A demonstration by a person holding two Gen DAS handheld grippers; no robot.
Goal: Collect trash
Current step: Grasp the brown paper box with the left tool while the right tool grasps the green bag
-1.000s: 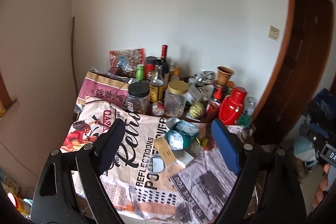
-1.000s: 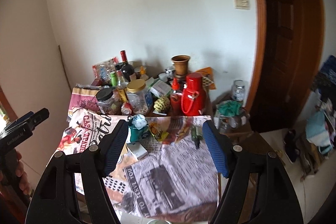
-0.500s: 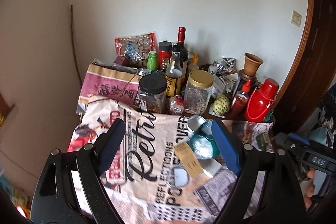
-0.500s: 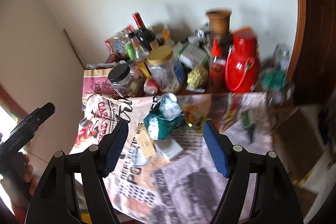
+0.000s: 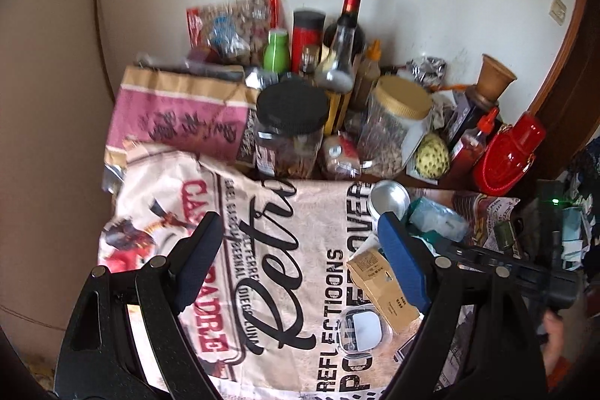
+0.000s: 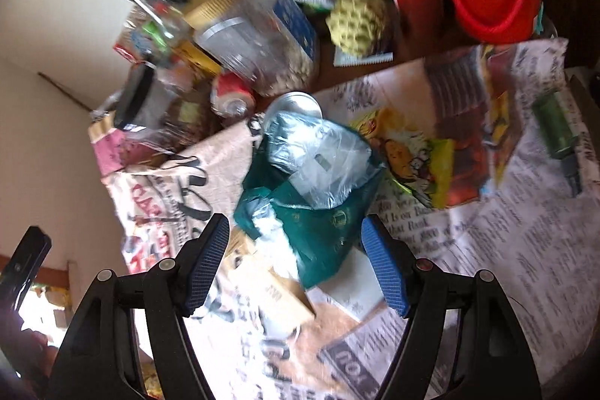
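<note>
A crumpled green bag (image 6: 318, 212) stuffed with clear plastic wrap (image 6: 318, 156) lies on the paper-covered table (image 6: 506, 250). My right gripper (image 6: 296, 265) hangs just above it, open, a fingertip on either side of the bag and no pad touching. Beside the bag lie a brown cardboard box (image 6: 270, 291), a flat white box (image 6: 356, 283), a yellow snack wrapper (image 6: 412, 152) and a silver can (image 6: 296, 104). My left gripper (image 5: 300, 261) is open and empty over the printed cloth (image 5: 285, 287), left of the brown box (image 5: 382, 283) and a small clear plastic tub (image 5: 362, 328).
Jars (image 5: 292, 130), bottles (image 5: 345, 36), a red jug (image 5: 510, 156), a custard apple (image 5: 431, 156) and a pink sack (image 5: 180, 115) crowd the back of the table against the wall. A small green bottle (image 6: 555, 126) lies at the right. A wooden door frame (image 5: 562, 62) stands at the right.
Both grippers have come down and forward toward the table. The right one has rolled and now hangs close over the green bag. Both stay open.
</note>
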